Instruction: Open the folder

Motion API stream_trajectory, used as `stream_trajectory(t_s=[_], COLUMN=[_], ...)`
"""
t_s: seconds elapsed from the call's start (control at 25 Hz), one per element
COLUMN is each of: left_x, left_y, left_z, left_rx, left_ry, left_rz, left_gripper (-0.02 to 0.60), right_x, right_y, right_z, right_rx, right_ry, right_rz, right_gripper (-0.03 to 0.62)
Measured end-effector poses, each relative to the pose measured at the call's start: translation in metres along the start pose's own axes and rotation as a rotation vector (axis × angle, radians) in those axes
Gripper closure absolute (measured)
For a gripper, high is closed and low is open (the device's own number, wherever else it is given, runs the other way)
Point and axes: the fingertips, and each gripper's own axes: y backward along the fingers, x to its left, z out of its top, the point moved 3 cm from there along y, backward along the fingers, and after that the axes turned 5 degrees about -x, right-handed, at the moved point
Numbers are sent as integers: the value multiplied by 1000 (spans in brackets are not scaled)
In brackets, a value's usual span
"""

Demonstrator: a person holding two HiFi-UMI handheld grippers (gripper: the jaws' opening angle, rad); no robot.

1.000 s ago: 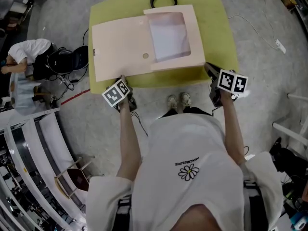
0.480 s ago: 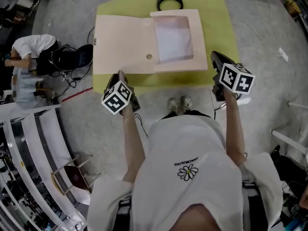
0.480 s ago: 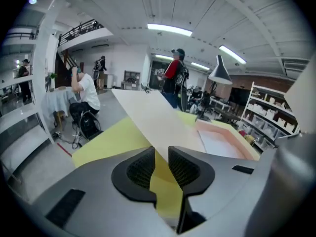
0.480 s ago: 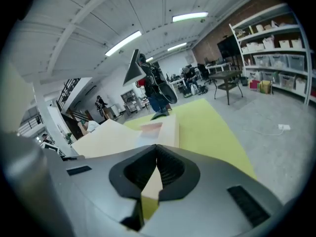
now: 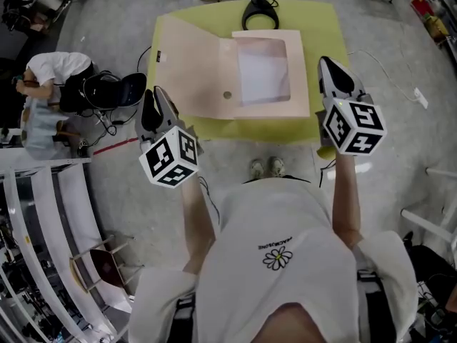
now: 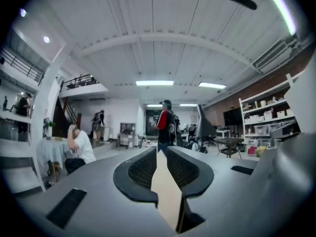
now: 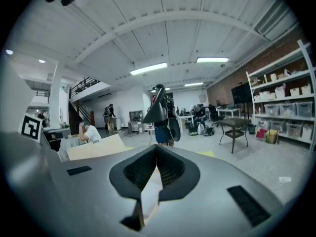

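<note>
**Folder lies open, both grippers held clear of it**

From my station I see the folder (image 5: 228, 70) lying flat and open on the yellow-green table (image 5: 325, 20). Its left flap is spread toward the table's left edge, and a white sheet (image 5: 263, 70) shows in the window of its right half. A black looped object (image 5: 258, 13) sits at the table's far edge, just beyond the folder.

Neither tool touches the folder. The left gripper (image 5: 158, 93) hangs in the air at the table's left edge, beside the spread flap. The right gripper (image 5: 327, 63) hangs off the folder's right side. Both point out into the room.

In the left gripper view, the jaws stand a little apart, having just been closing, and they grip nothing. Only a beige strip shows through the gap, and I cannot tell what it belongs to.

In the right gripper view, the jaws meet at their tips with nothing between them. A beige flat surface shows off to the left, which I take to be the folder.
</note>
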Motion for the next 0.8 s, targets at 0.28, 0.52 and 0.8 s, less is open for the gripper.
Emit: stream_trajectory(t_s=[0.28,0.52,0.8], left_x=[-76,-136,-158], left_y=[7,22,30], left_z=[62,50,46], left_rx=[-166,-197,-173], left_ry=[-89,-20,15], left_rz=[-195,-356,-418], left_gripper=[556,566,566], right_x=[33,60,73], right_y=[13,21,30], right_z=[35,34,22], right_rx=[-142,-198,-188], right_ry=[113,154,184], right_rz=[7,21,-1], right_gripper=[580,580,580])
